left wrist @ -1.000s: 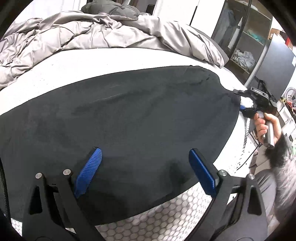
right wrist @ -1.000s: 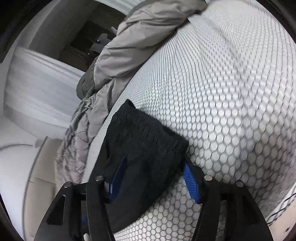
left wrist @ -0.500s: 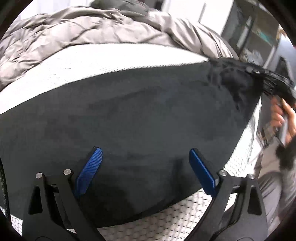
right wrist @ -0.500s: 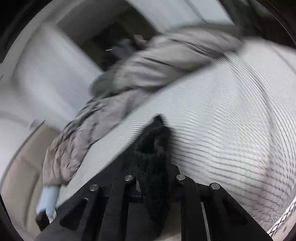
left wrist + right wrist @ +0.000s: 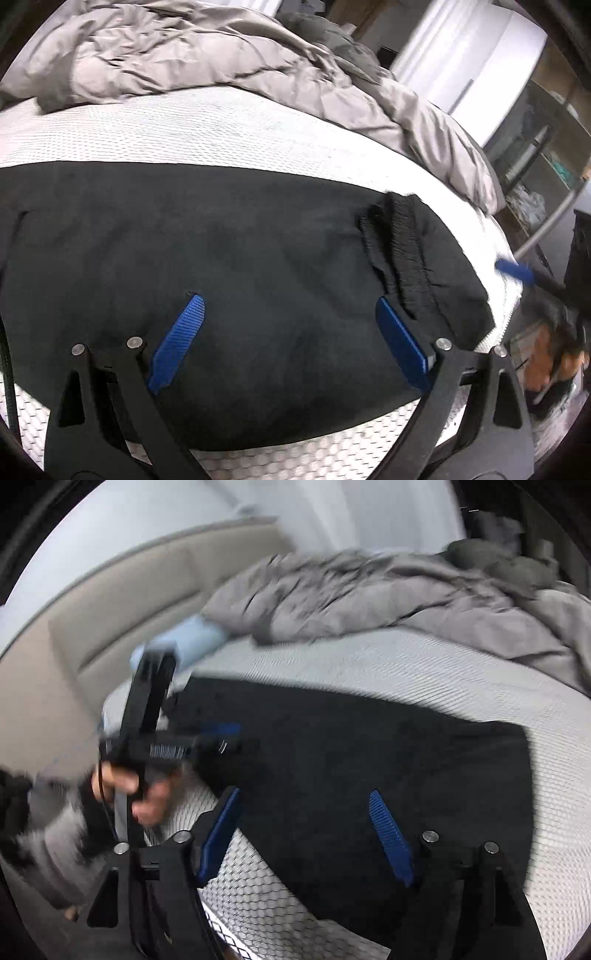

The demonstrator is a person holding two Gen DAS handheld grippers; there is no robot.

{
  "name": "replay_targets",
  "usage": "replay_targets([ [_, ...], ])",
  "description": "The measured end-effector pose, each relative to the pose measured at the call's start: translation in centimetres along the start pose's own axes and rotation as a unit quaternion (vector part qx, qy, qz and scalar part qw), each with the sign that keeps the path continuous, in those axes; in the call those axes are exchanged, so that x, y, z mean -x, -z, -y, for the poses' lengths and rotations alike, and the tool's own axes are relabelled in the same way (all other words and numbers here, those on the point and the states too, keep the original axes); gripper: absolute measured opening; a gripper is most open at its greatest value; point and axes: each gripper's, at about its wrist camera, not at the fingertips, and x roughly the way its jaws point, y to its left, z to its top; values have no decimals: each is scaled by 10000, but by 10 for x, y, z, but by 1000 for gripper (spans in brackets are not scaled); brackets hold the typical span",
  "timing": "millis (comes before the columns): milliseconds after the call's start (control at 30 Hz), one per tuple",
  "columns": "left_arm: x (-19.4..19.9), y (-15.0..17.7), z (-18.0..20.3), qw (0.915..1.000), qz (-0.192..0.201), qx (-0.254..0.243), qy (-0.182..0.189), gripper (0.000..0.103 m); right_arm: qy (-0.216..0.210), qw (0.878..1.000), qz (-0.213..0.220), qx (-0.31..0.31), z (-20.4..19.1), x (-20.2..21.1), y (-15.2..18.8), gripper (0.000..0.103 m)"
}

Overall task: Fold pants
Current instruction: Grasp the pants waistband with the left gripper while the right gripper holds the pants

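Note:
Black pants lie flat across the white mattress. Their ribbed elastic end rests folded back on top of the fabric at the right. My left gripper hovers open over the near edge of the pants, nothing between its blue pads. One blue finger of the right gripper shows past the mattress edge. In the right wrist view my right gripper is above the pants with its jaws opening and nothing between them. A person's hand holds the left gripper there.
A crumpled grey duvet fills the far side of the bed. A light blue pillow lies by the beige headboard. Shelves stand beyond the right edge of the bed. The mattress's near edge has a honeycomb mesh.
The right gripper shut on the ribbed end, carried it over onto the pants, then let go and drew back, rolling. The left gripper shifted sideways along the pants, staying open.

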Motion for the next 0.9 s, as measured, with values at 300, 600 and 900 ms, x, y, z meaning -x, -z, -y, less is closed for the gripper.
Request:
replay_targets([
  [300,-68,8,74,9849,-971,-49,1429,69,1482,9756,-354,-1583,122,13,46,71],
  [600,-124,-10,81,9658,-1255,1168,1944,63,1167,9775,-643,-1637,147,-11,77,70],
  [900,-96,-17,108,9856,-561,436,1531,9,1188,9788,-647,-1537,139,-15,70,70],
])
